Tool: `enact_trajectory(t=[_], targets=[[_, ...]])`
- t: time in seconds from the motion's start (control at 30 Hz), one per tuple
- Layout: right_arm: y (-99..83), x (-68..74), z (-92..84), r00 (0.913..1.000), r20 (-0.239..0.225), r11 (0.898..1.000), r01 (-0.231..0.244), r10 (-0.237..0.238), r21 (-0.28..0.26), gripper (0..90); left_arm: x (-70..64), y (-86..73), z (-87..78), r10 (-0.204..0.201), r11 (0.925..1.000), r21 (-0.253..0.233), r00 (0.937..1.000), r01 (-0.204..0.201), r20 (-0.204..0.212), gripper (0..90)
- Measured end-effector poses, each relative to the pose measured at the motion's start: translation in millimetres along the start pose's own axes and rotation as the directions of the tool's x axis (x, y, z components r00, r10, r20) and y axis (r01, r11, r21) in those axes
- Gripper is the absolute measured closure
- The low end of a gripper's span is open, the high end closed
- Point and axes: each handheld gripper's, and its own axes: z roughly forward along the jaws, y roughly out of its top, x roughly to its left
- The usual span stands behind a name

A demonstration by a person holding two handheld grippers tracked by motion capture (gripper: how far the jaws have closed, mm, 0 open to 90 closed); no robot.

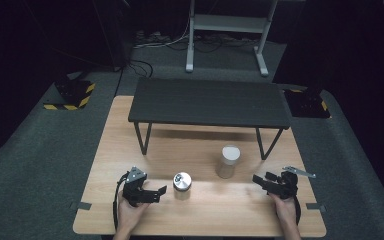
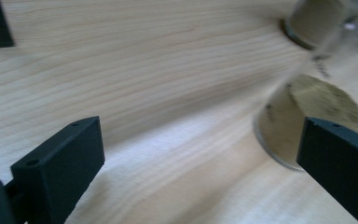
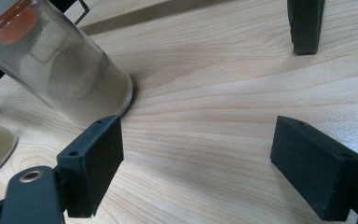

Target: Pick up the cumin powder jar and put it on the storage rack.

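Note:
Two clear jars of sandy powder stand on the wooden table [image 1: 205, 215]. The short jar [image 1: 182, 184] has a shiny metal lid; the taller jar [image 1: 228, 161] has a white lid. My left gripper [image 1: 159, 192] lies low at the front left, pointing right at the short jar, jaws open. In the left gripper view the gripper [image 2: 200, 135] is wide open over bare wood, with the blurred short jar [image 2: 298, 116] just beyond its right jaw. My right gripper [image 1: 256, 180] points left toward the taller jar. In the right gripper view the gripper [image 3: 198, 135] is open and empty, the taller jar [image 3: 60, 65] ahead at left.
A low black shelf [image 1: 209, 102] on thin legs spans the table's far half; one leg [image 3: 305, 25] stands ahead of the right gripper. Bare wood lies between the two grippers. Dark carpet surrounds the table, with a metal stand [image 1: 227, 22] behind.

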Motion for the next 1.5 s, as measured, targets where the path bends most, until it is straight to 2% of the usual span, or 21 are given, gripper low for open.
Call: enact_trajectory(t=[0.07, 0.1, 0.17, 0.3, 0.4, 0.47, 0.57, 0.73, 0.9, 1.1, 1.37, 1.4, 1.5], targets=[[0.0, -0.1, 0.0, 1.0000, 0.000, 1.000, 0.001, -0.001, 0.000, 16.4, 0.0, -0.5, -0.5, 0.003, 1.0000, 0.002, 0.9999, -0.003, 0.011, 1.2], [-0.1, -0.2, -0.1, 1.0000, 0.000, 1.000, 0.000, 0.000, 0.000, 16.4, -2.8, -0.7, -1.4, 0.020, 0.9997, 0.012, 0.9996, -0.020, 0.020, 1.1], [-0.1, -0.2, -0.1, 1.0000, 0.000, 1.000, -0.001, 0.001, 0.000, 16.4, -4.4, -1.0, -1.9, 0.026, 0.9995, 0.015, 0.9993, -0.026, 0.025, 1.1], [-0.1, 0.2, -0.1, 1.0000, 0.001, 1.000, 0.000, 0.000, 0.000, 16.5, -11.1, -2.3, -4.0, 0.062, 0.9976, 0.029, 0.9969, -0.063, 0.049, 1.2], [-0.1, 0.2, -0.1, 1.0000, 0.002, 1.000, 0.000, 0.000, -0.001, 16.5, -18.9, 0.5, -4.6, 0.108, 0.9925, 0.053, 0.9929, -0.110, 0.051, 1.5], [-0.1, 0.2, -0.1, 1.0000, 0.002, 1.000, 0.000, 0.000, 0.000, 16.5, -21.1, 1.5, -4.6, 0.127, 0.9898, 0.056, 0.9893, -0.131, 0.072, 1.9], [-0.1, 0.2, -0.1, 1.0000, 0.002, 1.000, -0.001, 0.001, 0.000, 16.6, -25.3, 1.9, -3.9, 0.148, 0.9869, 0.052, 0.9859, -0.153, 0.078, 2.0], [-0.2, 0.4, -0.1, 1.0000, 0.003, 1.000, -0.002, 0.002, -0.001, 16.7, -29.5, 2.1, -0.5, 0.158, 0.9859, 0.042, 0.9837, -0.162, 0.086, 2.0], [-0.2, 0.4, -0.1, 1.0000, 0.003, 1.000, -0.001, 0.001, -0.001, 16.7, -37.6, 6.0, 4.5, 0.189, 0.9805, 0.033, 0.9766, -0.194, 0.102, 2.0], [-0.2, 0.5, 0.0, 1.0000, 0.003, 1.000, 0.000, 0.000, -0.001, 16.7, -42.2, 11.4, 11.1, 0.201, 0.9783, 0.024, 0.9723, -0.206, 0.119, 2.6], [-0.2, 0.4, -0.1, 1.0000, 0.003, 1.000, 0.000, 0.000, -0.001, 16.7, -50.0, 19.0, 21.4, 0.223, 0.9738, 0.016, 0.9675, -0.227, 0.118, 2.6], [-0.2, 0.4, 0.0, 1.0000, 0.003, 1.000, 0.000, 0.000, -0.001, 16.7, -50.0, 20.5, 25.3, 0.232, 0.9721, 0.009, 0.9652, -0.234, 0.121, 2.6], [-0.2, 0.3, -0.1, 1.0000, 0.002, 1.000, -0.001, 0.001, -0.001, 16.7, -53.1, 24.3, 30.6, 0.233, 0.9716, 0.012, 0.9652, -0.236, 0.118, 4.2]])
